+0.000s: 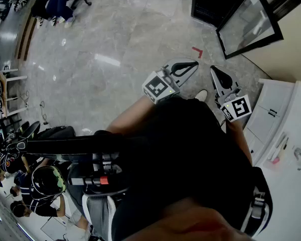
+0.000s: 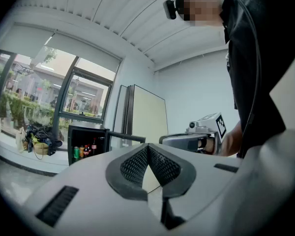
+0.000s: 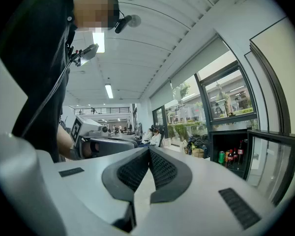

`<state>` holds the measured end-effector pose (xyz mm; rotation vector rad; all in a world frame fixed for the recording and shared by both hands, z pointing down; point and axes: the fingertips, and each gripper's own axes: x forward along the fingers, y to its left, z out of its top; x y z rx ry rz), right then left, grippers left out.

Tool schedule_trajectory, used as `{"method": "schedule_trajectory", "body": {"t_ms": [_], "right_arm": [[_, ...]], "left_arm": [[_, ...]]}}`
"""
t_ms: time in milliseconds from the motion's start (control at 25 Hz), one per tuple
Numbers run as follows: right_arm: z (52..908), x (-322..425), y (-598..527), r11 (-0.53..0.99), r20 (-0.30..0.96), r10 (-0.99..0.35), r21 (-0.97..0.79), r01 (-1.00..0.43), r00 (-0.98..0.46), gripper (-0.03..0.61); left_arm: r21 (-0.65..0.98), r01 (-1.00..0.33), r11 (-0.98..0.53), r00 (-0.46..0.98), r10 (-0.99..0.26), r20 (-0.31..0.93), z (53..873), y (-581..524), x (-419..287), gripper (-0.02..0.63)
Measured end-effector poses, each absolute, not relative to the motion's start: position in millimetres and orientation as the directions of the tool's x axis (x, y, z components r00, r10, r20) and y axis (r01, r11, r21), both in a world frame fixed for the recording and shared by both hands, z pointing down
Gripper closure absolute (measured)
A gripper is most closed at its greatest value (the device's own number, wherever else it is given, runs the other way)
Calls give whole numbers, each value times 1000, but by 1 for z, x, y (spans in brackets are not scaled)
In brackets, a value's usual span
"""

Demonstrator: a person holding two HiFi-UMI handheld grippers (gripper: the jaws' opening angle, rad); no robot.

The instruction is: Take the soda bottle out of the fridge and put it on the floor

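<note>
Dark-clad torso (image 1: 190,149) fills the near view. Left gripper (image 1: 193,64): jaws closed, pads meeting, nothing held. Right gripper (image 1: 214,70): likewise pressed together and empty. Fridge (image 1: 208,6) well ahead at right, glass door (image 1: 248,19) swung out; soda bottle (image 3: 241,151) upright on its shelf beside cans (image 3: 221,157). Risk: a wide reach could clip the door or topple neighbours. Both grippers sit low before the body, side by side, tips aimed fridge-ward.

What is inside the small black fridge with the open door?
Inside the fridge stand a green can, a second can and dark bottles with red labels, in a row. The rest of the interior is too dark to see.
</note>
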<state>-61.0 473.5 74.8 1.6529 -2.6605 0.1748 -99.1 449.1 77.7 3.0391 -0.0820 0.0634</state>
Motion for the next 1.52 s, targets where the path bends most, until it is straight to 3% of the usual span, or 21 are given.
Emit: {"method": "schedule_trajectory", "body": {"t_ms": [600,1520], "right_arm": [[68,-39,472,416,34,-906,-101,-904,-421,566],[80,64,472,479,10,-876,-103,-872,-482,566]], "left_arm": [[141,-65,-988,998,-62,31,76,446,-83,617],[93,-168,-981,984,-161,82,79,448,16,617]]}}
